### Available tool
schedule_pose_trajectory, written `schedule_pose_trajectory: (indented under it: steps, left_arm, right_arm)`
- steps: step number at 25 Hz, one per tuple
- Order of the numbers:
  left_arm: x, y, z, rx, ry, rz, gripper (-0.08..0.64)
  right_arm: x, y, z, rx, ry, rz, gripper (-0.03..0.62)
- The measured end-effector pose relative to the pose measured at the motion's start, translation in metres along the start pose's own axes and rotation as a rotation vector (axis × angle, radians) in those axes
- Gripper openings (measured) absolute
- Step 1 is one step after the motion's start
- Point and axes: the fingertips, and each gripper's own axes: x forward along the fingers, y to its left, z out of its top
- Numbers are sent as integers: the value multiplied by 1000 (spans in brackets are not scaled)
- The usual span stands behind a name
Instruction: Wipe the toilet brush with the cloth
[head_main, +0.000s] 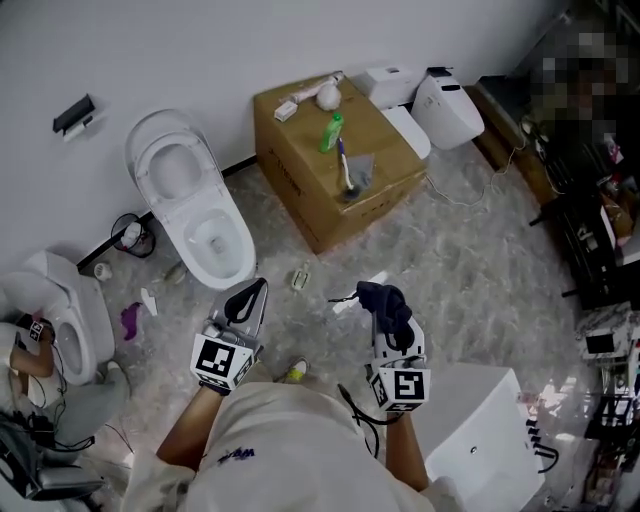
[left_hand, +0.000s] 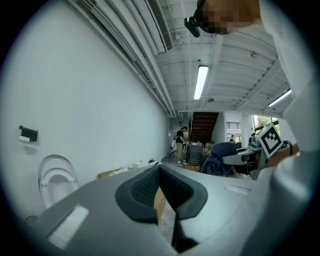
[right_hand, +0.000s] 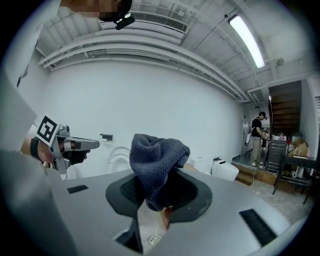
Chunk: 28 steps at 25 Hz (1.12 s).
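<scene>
The toilet brush (head_main: 345, 170), with a blue handle, stands in a grey holder on top of a cardboard box (head_main: 300, 190) well ahead of both grippers. My left gripper (head_main: 257, 291) (left_hand: 160, 172) is held low over the floor; its jaws are shut and hold nothing. My right gripper (head_main: 386, 318) (right_hand: 160, 200) is level with it on the right, shut on a dark blue cloth (head_main: 388, 300) (right_hand: 157, 160) that bunches up above the jaws. The cloth (left_hand: 220, 157) also shows in the left gripper view.
A green bottle (head_main: 331, 131) and small items share the box top. A white toilet (head_main: 195, 215) stands left of the box, another toilet (head_main: 70, 310) at far left, a third (head_main: 447, 105) behind the box. A white fixture (head_main: 490, 440) sits at lower right. Litter lies on the floor.
</scene>
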Motion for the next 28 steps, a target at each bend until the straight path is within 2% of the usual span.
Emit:
schedule_pose_trajectory:
  steps: [5, 12, 28]
  left_arm:
    - [-1, 3, 14, 53, -6, -5, 0]
    - [2, 13, 20, 84, 1, -4, 0]
    - [13, 14, 19, 82, 9, -18, 0]
  right_arm:
    - [7, -1, 9, -5, -9, 0, 101]
    - [12, -3, 12, -8, 0, -3, 101]
    - [29, -3, 18, -17, -4, 9, 101]
